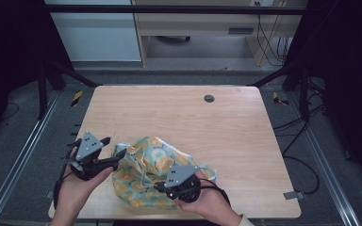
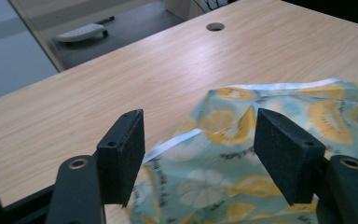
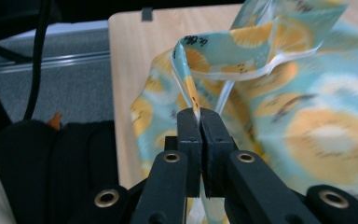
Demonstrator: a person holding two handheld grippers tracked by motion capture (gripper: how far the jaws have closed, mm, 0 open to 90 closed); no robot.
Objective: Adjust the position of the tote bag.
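- The bag (image 1: 143, 172), a thin film one printed with citrus slices, lies crumpled near the table's (image 1: 226, 122) front edge, left of its middle, between the two grippers.
- It looks light, soft and probably slick; it should fold and slide rather than keep any shape, so a pinch on a doubled rim likely holds better than one on a flat face.
- The right gripper (image 3: 199, 116) has its jaws closed on a folded edge of the bag, which stands up from the pinch.
- The left gripper (image 2: 198, 140) has its jaws apart on either side of the bag's pale rim (image 2: 177, 140); the pads do not press on it.
- Best hold for the left, I judge: that pale rim, close to the corner.
- Room: the table's far half and right side are bare but for a grommet hole (image 1: 209, 98) near the far edge; the front edge is close, so pulling toward the far edge looks safer.
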